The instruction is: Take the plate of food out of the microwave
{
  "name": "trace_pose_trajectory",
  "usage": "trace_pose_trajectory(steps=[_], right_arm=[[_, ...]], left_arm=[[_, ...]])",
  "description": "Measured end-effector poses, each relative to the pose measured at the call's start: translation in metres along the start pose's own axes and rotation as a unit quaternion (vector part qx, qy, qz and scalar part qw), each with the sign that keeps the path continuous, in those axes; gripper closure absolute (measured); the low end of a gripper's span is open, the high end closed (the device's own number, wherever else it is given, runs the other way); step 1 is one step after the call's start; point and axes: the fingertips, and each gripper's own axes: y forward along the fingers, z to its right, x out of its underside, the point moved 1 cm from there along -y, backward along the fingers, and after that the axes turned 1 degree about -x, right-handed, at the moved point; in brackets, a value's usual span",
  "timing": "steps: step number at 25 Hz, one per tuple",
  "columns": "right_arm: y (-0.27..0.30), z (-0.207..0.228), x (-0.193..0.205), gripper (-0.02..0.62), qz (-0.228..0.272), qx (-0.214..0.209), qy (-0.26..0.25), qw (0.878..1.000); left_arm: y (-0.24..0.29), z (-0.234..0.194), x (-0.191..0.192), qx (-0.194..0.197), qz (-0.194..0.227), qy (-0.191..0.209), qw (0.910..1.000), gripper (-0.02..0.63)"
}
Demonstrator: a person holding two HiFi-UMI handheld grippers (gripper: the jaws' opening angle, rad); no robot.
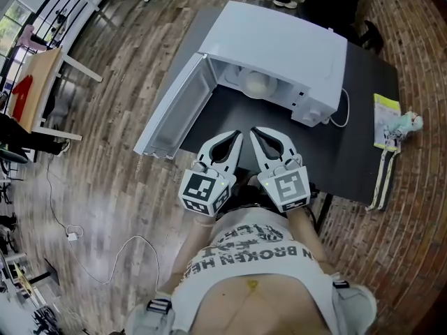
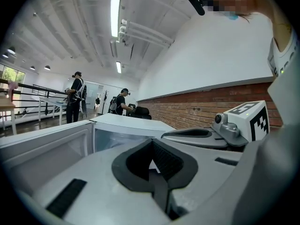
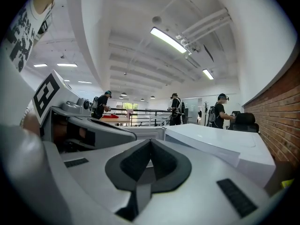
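Closed and empty, the left gripper (image 1: 236,137) and right gripper (image 1: 255,132) face the open microwave (image 1: 286,44), its plate (image 1: 255,84) reachable beyond their jaws.

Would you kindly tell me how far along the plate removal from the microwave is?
Done: the microwave door stands open. In hand: nothing; the left hand-held gripper and right hand-held gripper are shut and empty, outside the microwave. Left: the plate of food sits inside, yet to be lifted out.
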Motion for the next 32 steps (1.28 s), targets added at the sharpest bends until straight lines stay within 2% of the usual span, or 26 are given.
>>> trace_pose_trajectory(steps=[7, 12, 21, 32], right_arm=[[0.011, 0.010, -0.002, 0.588, 0.004, 0.022, 0.008, 1.000], [0.023, 0.026, -0.007, 0.588, 0.002, 0.060, 0.006, 0.998], [0.053, 0.055, -0.012, 0.588, -0.005, 0.135, 0.021, 0.991], [0.095, 0.071, -0.015, 0.588, -0.008, 0.188, 0.031, 0.982]], left_arm=[[0.010, -0.014, -0.005, 0.018, -0.002, 0.004, 0.9998, 0.600], [0.029, -0.027, -0.015, 0.057, -0.006, 0.012, 0.9983, 0.600], [0.067, -0.052, -0.028, 0.130, -0.020, 0.029, 0.9909, 0.600], [0.095, -0.092, -0.041, 0.187, -0.030, 0.035, 0.9813, 0.600]])
